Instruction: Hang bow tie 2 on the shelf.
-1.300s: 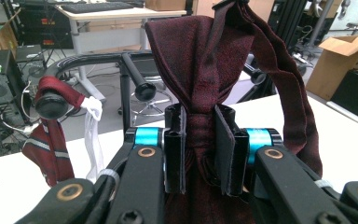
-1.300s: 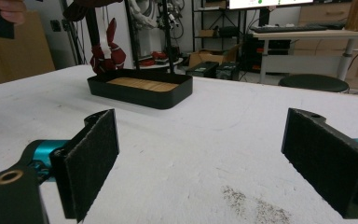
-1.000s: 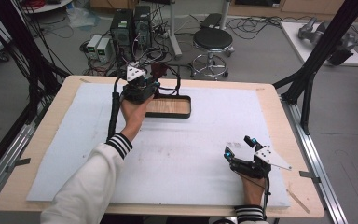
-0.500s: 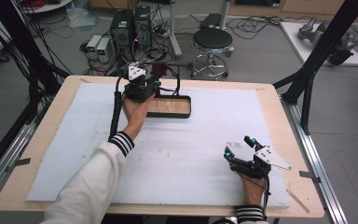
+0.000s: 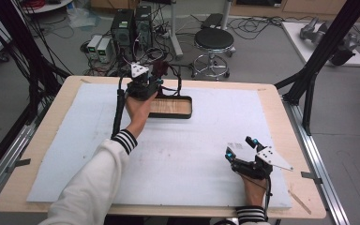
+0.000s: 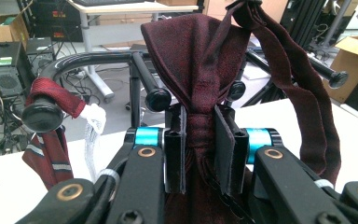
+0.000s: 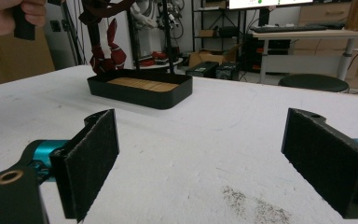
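High view first: closest to the camera, down around 5 o'clock on the table, the right gripper [image 5: 240, 147] sits on the white mat [image 5: 192, 154] with its jaws spread wide and nothing between them. You can see that even better from the right gripper view, where the two black pads [image 7: 93, 158] stand well apart over bare mat, with a little patch of dark specks on the surface between them. Further out, toward 12 o'clock from there, is the black tray [image 5: 172, 107] with its wooden bottom, sitting on the far half of the mat; in the right gripper view the tray [image 7: 140, 91] shows up at about 11 o'clock. Just beside the tray's left end, the left gripper [image 5: 143, 86] is held up near the black rack [image 6: 98, 60] at the table's far edge. In the left gripper view its jaws are pressed tight onto a dark red tie [image 6: 200, 60], bunching the fabric into a narrow neck right between the pads, with the rest of it draped up over the rack's pegs. Off at 9 o'clock in that view a second, striped red tie [image 6: 46, 149] hangs from another peg, white label dangling beside it.
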Action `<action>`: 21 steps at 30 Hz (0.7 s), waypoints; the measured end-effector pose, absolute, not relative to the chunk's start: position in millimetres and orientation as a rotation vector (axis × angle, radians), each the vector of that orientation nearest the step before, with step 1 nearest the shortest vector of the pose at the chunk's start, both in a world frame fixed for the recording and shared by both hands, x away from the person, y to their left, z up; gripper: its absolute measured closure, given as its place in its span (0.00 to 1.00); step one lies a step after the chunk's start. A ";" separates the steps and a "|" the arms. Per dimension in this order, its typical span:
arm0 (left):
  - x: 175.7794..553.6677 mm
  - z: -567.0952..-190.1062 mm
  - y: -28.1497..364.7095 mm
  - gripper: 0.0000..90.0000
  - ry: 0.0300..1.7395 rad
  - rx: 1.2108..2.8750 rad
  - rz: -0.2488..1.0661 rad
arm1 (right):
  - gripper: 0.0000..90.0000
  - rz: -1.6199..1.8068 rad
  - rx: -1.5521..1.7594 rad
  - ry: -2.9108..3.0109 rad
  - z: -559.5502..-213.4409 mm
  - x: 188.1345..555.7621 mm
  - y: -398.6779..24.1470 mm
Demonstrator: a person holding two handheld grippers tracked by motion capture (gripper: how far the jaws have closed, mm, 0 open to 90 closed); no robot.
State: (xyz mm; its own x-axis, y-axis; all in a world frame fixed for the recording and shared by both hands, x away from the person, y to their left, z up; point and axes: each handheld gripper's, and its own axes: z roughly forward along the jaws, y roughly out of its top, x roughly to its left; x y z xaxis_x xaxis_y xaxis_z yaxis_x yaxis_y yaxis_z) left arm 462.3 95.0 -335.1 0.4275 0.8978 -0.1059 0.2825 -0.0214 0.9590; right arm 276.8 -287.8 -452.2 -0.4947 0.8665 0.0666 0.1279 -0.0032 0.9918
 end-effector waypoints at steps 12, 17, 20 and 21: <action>461.8 -335.8 93.8 0.83 1.082 1.568 0.691 | 0.11 1.555 1.042 1.670 -452.2 276.4 -287.5; 461.5 -339.7 93.3 0.83 1.092 1.563 0.687 | 0.11 1.554 1.041 1.670 -452.2 276.4 -287.4; 462.5 -340.2 94.1 0.83 1.098 1.556 0.687 | 0.11 1.556 1.042 1.671 -452.2 276.4 -287.5; 463.1 -341.1 93.7 0.84 1.103 1.556 0.680 | 0.11 1.554 1.041 1.670 -452.2 276.4 -287.4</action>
State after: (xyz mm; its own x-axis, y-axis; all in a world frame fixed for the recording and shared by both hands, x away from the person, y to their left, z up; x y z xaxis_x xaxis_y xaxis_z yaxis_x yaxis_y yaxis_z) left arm 463.1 93.7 -341.1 0.4112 0.9038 -0.1185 0.3002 -0.0115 0.9538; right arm 276.4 -287.4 -452.2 -0.4948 0.8662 0.0701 0.1321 -0.0048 0.9912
